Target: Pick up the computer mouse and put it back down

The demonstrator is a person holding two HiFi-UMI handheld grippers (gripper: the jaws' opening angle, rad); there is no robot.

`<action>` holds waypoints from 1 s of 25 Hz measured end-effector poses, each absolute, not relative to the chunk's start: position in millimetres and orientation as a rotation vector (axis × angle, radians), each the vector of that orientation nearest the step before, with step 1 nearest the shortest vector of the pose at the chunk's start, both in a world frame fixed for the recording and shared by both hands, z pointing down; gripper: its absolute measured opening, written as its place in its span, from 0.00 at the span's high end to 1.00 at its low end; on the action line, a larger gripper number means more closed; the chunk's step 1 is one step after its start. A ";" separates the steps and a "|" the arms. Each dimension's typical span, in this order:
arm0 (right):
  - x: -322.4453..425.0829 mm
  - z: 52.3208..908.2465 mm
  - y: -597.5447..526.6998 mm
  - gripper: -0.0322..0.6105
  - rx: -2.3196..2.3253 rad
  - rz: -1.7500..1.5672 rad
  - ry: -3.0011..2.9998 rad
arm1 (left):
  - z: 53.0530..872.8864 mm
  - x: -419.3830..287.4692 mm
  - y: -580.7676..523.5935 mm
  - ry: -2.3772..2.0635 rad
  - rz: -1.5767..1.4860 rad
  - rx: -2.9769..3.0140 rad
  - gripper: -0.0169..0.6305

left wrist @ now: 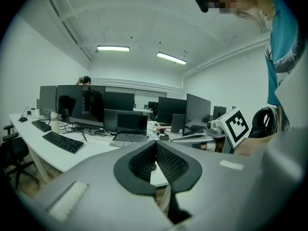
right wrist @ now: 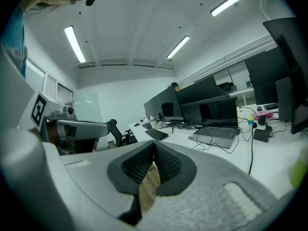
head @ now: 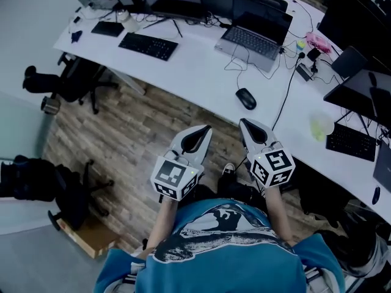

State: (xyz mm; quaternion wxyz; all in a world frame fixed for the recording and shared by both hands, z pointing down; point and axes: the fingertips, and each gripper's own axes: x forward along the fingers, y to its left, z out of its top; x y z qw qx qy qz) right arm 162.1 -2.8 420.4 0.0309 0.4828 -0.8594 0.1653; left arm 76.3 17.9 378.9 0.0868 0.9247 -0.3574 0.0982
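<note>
A black computer mouse (head: 246, 98) lies on the long white desk (head: 201, 72), near its front edge, with a cable trailing back. My left gripper (head: 206, 129) and right gripper (head: 242, 122) are held side by side over the wooden floor, short of the desk, both pointing toward it. Each has its jaws shut with nothing between them. In the left gripper view the left gripper (left wrist: 155, 144) faces the desk and the right gripper's marker cube (left wrist: 237, 124) shows at the right. In the right gripper view the right gripper (right wrist: 154, 145) is closed too. The mouse sits just beyond the right gripper's tip.
An open laptop (head: 253, 29) with cables, a black keyboard (head: 148, 45) and several monitors stand on the desk. A second keyboard (head: 350, 141) lies at the right. Black office chairs (head: 70, 81) stand on the floor at the left, and a cardboard box (head: 90, 237) lies lower left.
</note>
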 end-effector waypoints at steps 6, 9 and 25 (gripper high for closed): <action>187.1 432.7 -20.4 0.94 1.508 0.565 -2.628 | 389.4 97.1 2.7 -1.047 0.368 2.728 0.95; 196.0 435.4 -23.3 0.94 1.529 0.586 -2.620 | 393.3 104.2 -5.4 -1.032 0.399 2.720 0.95; 247.7 466.6 -51.7 0.94 1.890 0.638 -2.337 | 409.0 142.4 -83.0 -0.663 0.421 2.838 0.95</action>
